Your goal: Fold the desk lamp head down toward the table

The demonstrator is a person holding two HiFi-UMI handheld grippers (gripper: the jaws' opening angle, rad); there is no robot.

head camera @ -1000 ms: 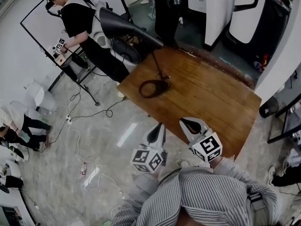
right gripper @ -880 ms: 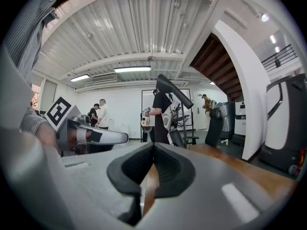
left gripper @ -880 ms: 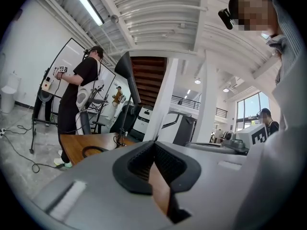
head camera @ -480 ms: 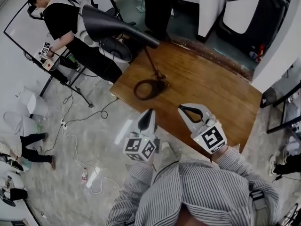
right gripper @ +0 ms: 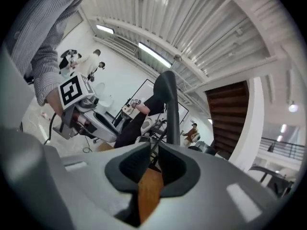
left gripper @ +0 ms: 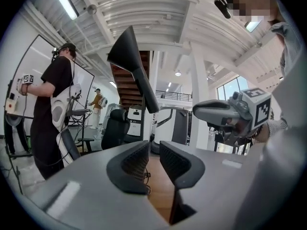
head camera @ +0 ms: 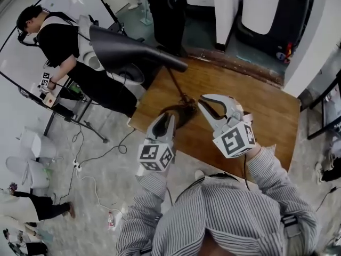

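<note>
The desk lamp stands on the wooden table (head camera: pixel 256 116) near its left corner. Its ring base (head camera: pixel 180 112) is partly hidden behind my left gripper. A thin arm (head camera: pixel 177 87) rises to the dark cone-shaped head (head camera: pixel 125 49), which points up and left, raised off the table. My left gripper (head camera: pixel 165 120) hovers just before the base, its jaws opening with nothing between them. The right gripper (head camera: pixel 206 104) is beside the arm's foot, to its right, jaws opening and empty. In the left gripper view the lamp head (left gripper: pixel 130 56) towers above the jaws (left gripper: pixel 153 158). In the right gripper view it (right gripper: pixel 168 87) also stands ahead of the jaws (right gripper: pixel 154 163).
A person in black (head camera: pixel 58 36) holding marker-cube grippers stands left of the table beside a stand (head camera: pixel 80 121). Cables (head camera: pixel 90 159) trail over the floor. A dark chair (head camera: pixel 165 9) and white cabinets (head camera: pixel 229 4) lie beyond the table's far edge.
Both grippers have moved forward from the table's near edge over the wood, up to the lamp's base. Their jaws, shut before, have parted.
</note>
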